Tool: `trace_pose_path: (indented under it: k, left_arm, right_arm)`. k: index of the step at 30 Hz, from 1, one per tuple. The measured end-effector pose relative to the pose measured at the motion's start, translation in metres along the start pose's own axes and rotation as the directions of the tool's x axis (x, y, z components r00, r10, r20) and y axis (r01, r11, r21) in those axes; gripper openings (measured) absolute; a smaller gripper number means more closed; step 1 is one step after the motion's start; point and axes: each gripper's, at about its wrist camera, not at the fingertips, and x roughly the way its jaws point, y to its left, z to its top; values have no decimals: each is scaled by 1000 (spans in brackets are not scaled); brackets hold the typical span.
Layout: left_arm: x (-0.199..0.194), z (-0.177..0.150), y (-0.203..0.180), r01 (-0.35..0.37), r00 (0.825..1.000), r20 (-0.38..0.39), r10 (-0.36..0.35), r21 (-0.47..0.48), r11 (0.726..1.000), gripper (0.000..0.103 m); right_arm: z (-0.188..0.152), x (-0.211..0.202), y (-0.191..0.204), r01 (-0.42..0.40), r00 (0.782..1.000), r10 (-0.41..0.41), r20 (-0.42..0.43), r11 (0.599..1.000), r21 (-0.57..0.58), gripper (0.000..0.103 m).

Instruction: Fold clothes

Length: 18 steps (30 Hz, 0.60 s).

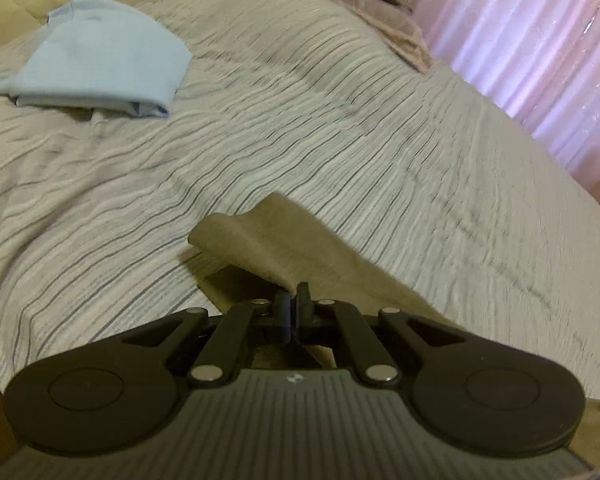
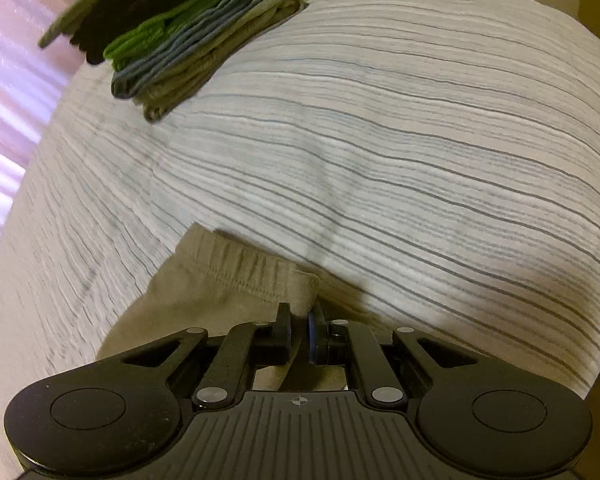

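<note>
An olive-tan garment lies at the near edge of a striped bedspread. In the left wrist view my left gripper (image 1: 292, 300) is shut on a fold of the olive-tan garment (image 1: 276, 240), lifting a flap above the bed. In the right wrist view my right gripper (image 2: 299, 320) is shut on the same garment's elastic waistband (image 2: 236, 276), with cloth pinched between the blue pads. The rest of the garment is hidden under the grippers.
A folded light blue garment (image 1: 100, 56) lies far left on the striped bedspread (image 1: 340, 120). A stack of folded clothes (image 2: 188, 28), green, grey, dark, sits at the far left of the bedspread (image 2: 420, 140). Pink curtains (image 1: 540, 48) hang beyond the bed.
</note>
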Motion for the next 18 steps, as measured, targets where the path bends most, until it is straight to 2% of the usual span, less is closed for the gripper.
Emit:
trace_pose_path:
  k: [11,15,18]
  left_arm:
    - [-9,6,-2,-5,1000,21,4,36,999,1]
    - [1,2,-4,-28,1000,12,27,73,997,1]
    - [14,-5,-8,-61,998,-5,62,109,992,1]
  right_arm:
    - [9,-7,-10,-25,1000,25,-6,1000,16,6]
    - [8,-8,-10,-20,1000,20,-15,1000,5,6]
    - [-3,0,-14,16,999,-17,-38,1000,-17,6]
